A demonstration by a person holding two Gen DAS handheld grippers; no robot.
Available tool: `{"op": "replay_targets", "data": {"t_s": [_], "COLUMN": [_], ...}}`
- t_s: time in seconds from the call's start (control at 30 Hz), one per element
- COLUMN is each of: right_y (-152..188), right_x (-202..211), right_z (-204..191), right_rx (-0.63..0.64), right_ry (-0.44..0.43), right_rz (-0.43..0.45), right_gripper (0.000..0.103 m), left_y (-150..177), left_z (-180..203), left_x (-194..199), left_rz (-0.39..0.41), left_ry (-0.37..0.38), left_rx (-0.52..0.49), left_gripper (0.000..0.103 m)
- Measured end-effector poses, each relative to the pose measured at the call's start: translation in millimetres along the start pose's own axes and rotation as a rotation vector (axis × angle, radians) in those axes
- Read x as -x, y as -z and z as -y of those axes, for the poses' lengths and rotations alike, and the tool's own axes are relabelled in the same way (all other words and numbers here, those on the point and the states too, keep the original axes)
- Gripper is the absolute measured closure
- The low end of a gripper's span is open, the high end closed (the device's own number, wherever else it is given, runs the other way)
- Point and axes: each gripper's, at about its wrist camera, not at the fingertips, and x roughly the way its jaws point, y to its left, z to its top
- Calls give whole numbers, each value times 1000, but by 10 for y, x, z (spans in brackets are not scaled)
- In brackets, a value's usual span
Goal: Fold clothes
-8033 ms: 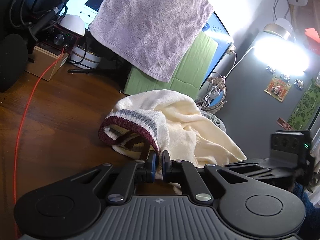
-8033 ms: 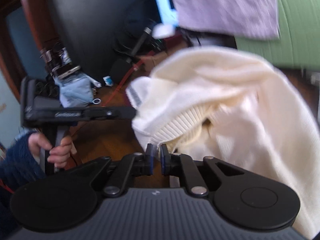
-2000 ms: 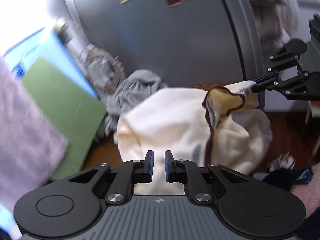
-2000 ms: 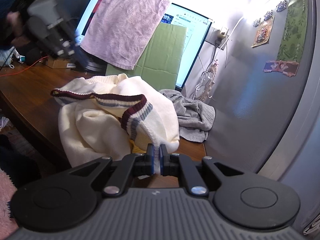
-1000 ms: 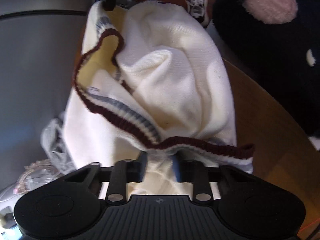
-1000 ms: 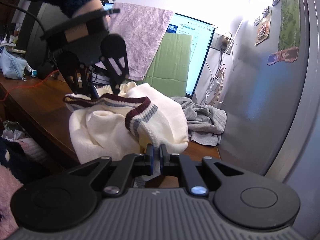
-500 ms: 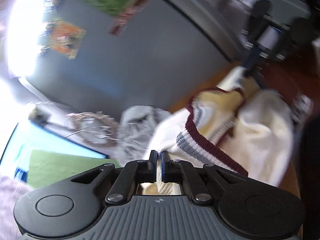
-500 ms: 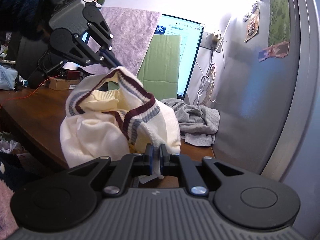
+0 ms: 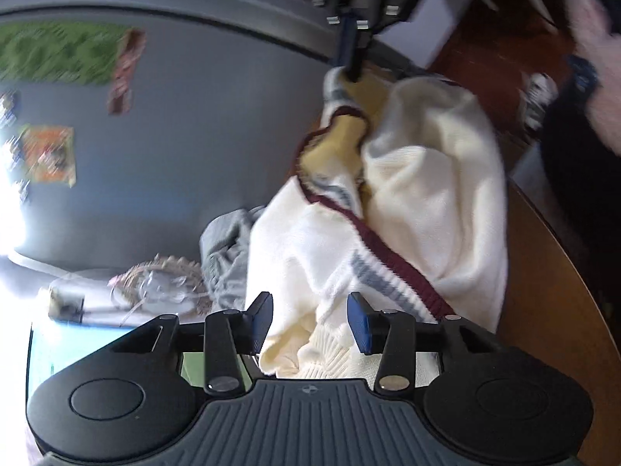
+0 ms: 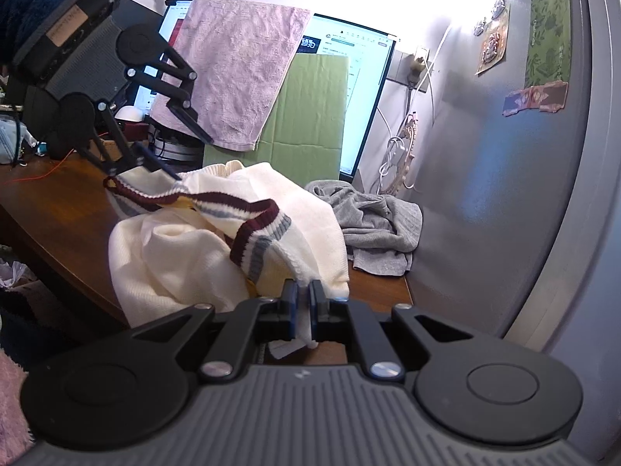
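Dark brown wood makes up the desk (image 9: 551, 272), and a grey metal cabinet wall (image 9: 174, 124) with paper stickers stands along its far side. Through the left wrist camera, the cream knitted sweater with maroon and grey striped trim (image 9: 427, 194) lies heaped near the desk's curved front edge, and a crumpled grey garment (image 9: 225, 244) sits beside it against the cabinet. The left gripper (image 9: 309, 320) has just been opening; its blue pads stand apart with a fold of the sweater between them, and neither pad presses on the cloth. At the top of this blurred view, the right gripper (image 9: 351, 66) pinches the far end of the striped trim.

From the right wrist camera, the same desk (image 10: 62, 209) carries the sweater (image 10: 186, 256) close to its front edge, with the grey garment (image 10: 372, 217) behind it beside the cabinet wall (image 10: 504, 174). The right gripper (image 10: 303, 303) is clamped tight on a bit of the sweater's cream hem. The left gripper (image 10: 155, 163), held by an arm in a fuzzy dark blue sleeve (image 10: 27, 4), sits over the other end of the trim, fingers spread. Behind, a pale pink towel (image 10: 236, 66) hangs over a lit computer monitor (image 10: 357, 89), and a green cardboard sheet (image 10: 310, 112) leans in front of the screen.
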Motion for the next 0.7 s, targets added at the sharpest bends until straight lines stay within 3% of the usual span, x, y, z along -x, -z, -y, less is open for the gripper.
{"op": "replay_targets", "data": {"t_s": [0.13, 0.33, 0.4, 0.43, 0.57, 0.7], "right_y": [21, 67, 78, 80, 93, 27], "right_x": [-25, -24, -21, -20, -17, -46], "right_z": [6, 9, 23, 30, 36, 37], "right_rx": [-9, -25, -34, -39, -49, -57], "right_ry": [-9, -18, -19, -19, -16, 36], "right_rz": [3, 12, 15, 17, 21, 24], "right_gripper": [97, 97, 97, 97, 97, 97], "left_y": [-35, -145, -155, -156, -146, -111], "left_z": [38, 51, 52, 56, 25, -206], "left_x": [-136, -341, -370, -379, -360, -234], "left_rz": [-28, -26, -27, -29, -19, -4], "left_ry": [74, 128, 145, 144, 71, -92], "left_rx": [-144, -232, -208, -191, -68, 159], "left_gripper": [60, 61, 85, 92, 95, 96]}}
